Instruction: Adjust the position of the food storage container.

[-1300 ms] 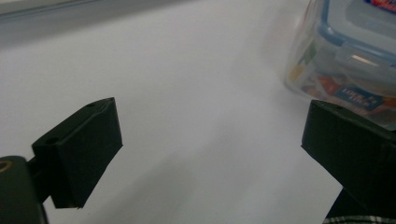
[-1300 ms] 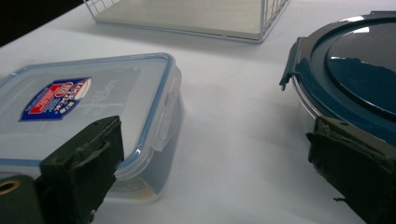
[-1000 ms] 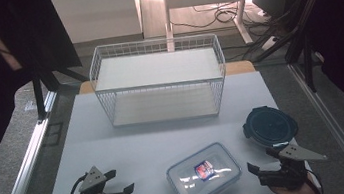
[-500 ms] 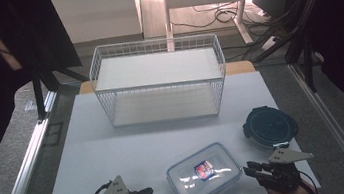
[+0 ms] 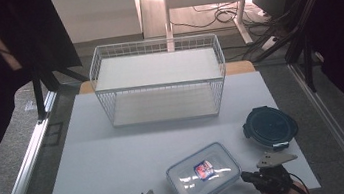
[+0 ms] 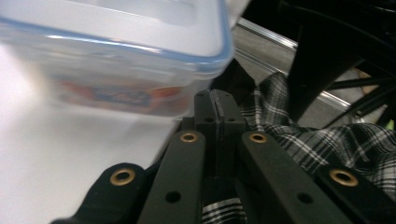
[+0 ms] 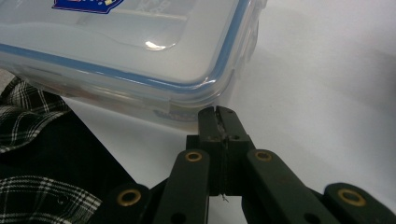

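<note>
White tabletop (image 5: 118,164) spreads across most of what I see from the high view, and at its far end stands a white wire basket (image 5: 159,81) with a pale board across its top. On the right side of the table I see a dark round lidded container (image 5: 270,127), well apart from the basket. Nearer my edge lies a clear rectangular container (image 5: 203,173) with a blue-rimmed lid and a small coloured label on top; it sits between my two grippers. My right gripper (image 5: 249,177) has its jaws pressed together with nothing between them, tips just beside the container's right corner. My left gripper (image 6: 215,100) is likewise closed and empty, its tips right under the container's near corner at the table edge. Plaid fabric (image 6: 345,140) shows beyond the jaws.
</note>
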Tool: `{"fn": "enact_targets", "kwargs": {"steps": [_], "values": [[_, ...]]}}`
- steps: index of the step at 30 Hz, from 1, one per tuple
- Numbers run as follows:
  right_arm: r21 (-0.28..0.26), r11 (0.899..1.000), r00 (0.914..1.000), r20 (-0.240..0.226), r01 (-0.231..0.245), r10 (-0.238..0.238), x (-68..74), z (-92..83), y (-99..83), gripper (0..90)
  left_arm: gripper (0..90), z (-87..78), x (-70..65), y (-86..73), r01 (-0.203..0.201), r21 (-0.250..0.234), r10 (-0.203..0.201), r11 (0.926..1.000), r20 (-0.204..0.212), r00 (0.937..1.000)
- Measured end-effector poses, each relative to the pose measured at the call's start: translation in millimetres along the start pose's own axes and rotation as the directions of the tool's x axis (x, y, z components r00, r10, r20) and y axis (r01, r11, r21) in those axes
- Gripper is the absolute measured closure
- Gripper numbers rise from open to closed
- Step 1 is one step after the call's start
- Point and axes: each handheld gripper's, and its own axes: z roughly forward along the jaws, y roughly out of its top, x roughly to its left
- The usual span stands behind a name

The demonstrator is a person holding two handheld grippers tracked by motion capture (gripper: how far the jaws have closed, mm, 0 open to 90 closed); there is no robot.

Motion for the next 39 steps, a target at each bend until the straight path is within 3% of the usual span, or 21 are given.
{"fn": "enact_targets", "kwargs": {"steps": [3,6,8,11,14,16,20,24,29,33,36,39], "values": [[-0.019,1.000,0.9981,-0.062,-0.002,0.001,2.8,3.3,1.6,89.0,90.0,5.2,-1.0,0.0,-0.003,0.009,0.003,1.0000,-0.020,0.9998],[0.007,0.999,0.9976,-0.061,0.033,-0.033,12.0,10.9,5.5,88.9,90.0,4.4,0.4,0.4,0.004,0.002,-0.004,1.0000,-0.039,0.9992],[0.031,0.998,0.9966,-0.069,0.048,-0.046,15.9,17.2,7.2,88.9,90.0,3.1,5.5,0.1,0.041,-0.015,-0.042,0.9990,-0.042,0.9982],[0.044,0.999,0.9994,-0.017,0.031,-0.030,12.3,14.8,7.3,88.9,90.0,5.4,6.7,-0.1,0.057,-0.012,-0.057,0.9983,-0.047,0.9972],[0.013,1.000,0.9992,0.037,-0.018,0.017,-1.8,6.2,6.0,88.8,90.0,7.9,7.5,0.3,0.060,-0.009,-0.060,0.9982,-0.073,0.9955],[-0.023,0.999,0.9983,0.039,-0.041,0.042,-10.6,3.2,6.3,88.6,90.0,8.6,8.8,0.5,0.066,-0.011,-0.067,0.9977,-0.080,0.9945],[-0.050,0.999,0.9988,0.049,-0.008,0.011,-13.7,7.5,13.5,88.5,90.0,12.3,17.8,1.1,0.103,-0.022,-0.105,0.9944,-0.105,0.9889],[-0.022,1.000,0.9989,0.046,0.005,-0.004,-15.6,14.7,14.9,88.9,90.0,13.4,24.3,2.0,0.122,-0.028,-0.125,0.9921,-0.122,0.9847],[-0.033,0.999,0.9999,0.015,0.007,-0.006,-16.0,17.2,17.5,89.1,90.0,8.2,33.9,1.9,0.148,-0.038,-0.153,0.9882,-0.159,0.9755],[-0.039,0.999,0.9998,-0.021,0.001,-0.002,-13.2,22.8,20.1,89.1,90.0,0.8,46.3,0.9,0.175,-0.051,-0.181,0.9834,-0.198,0.9633],[-0.037,0.999,0.9990,-0.035,0.026,-0.027,-7.0,27.4,23.2,89.1,90.0,-5.7,57.4,-0.3,0.196,-0.058,-0.204,0.9790,-0.225,0.9528],[-0.025,0.998,0.9980,-0.039,0.050,-0.051,-3.0,32.6,27.0,89.1,90.0,-9.5,64.9,-1.1,0.205,-0.060,-0.213,0.9769,-0.229,0.9498]]}}
